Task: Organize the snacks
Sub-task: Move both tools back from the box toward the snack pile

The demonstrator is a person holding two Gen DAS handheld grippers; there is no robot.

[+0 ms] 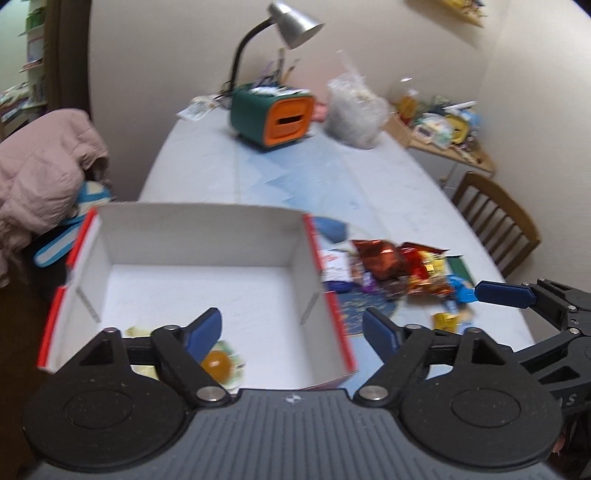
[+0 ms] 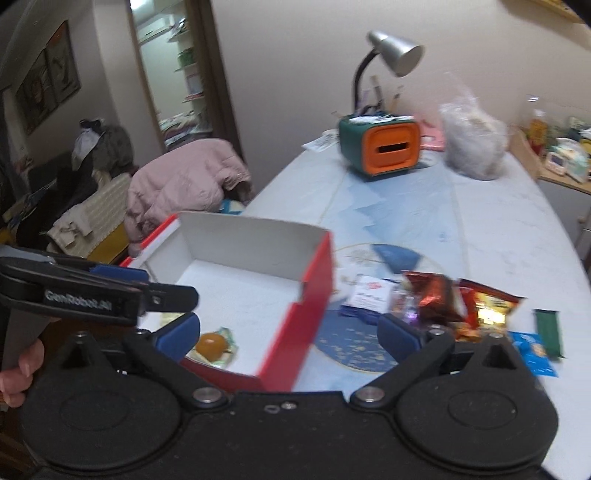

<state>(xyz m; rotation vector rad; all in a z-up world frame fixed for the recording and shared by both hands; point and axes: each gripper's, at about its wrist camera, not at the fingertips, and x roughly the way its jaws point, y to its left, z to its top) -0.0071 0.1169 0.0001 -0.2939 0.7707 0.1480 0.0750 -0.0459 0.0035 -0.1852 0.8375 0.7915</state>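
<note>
An open box (image 1: 199,232) (image 2: 310,284), white inside and red outside, stands on the table. An orange jelly cup (image 1: 218,363) (image 2: 211,345) in a crinkled wrapper lies in its near corner. Right of the box is a pile of snack packets (image 1: 399,269) (image 2: 443,299): red and gold bags, a white packet (image 2: 369,293), a blue packet (image 2: 532,350) and a dark green bar (image 2: 548,330). My left gripper (image 1: 291,325) hangs open over the box's near edge, nothing between its pads. My right gripper (image 2: 288,332) is open and empty over the box's right wall.
A green-and-orange box (image 1: 273,114) with a desk lamp (image 1: 291,26) and a clear plastic bag (image 1: 354,110) stand at the table's far end. A wooden chair (image 1: 495,221) is on the right, a pink jacket (image 1: 40,173) on the left. A person's hand (image 2: 14,373) holds the left gripper.
</note>
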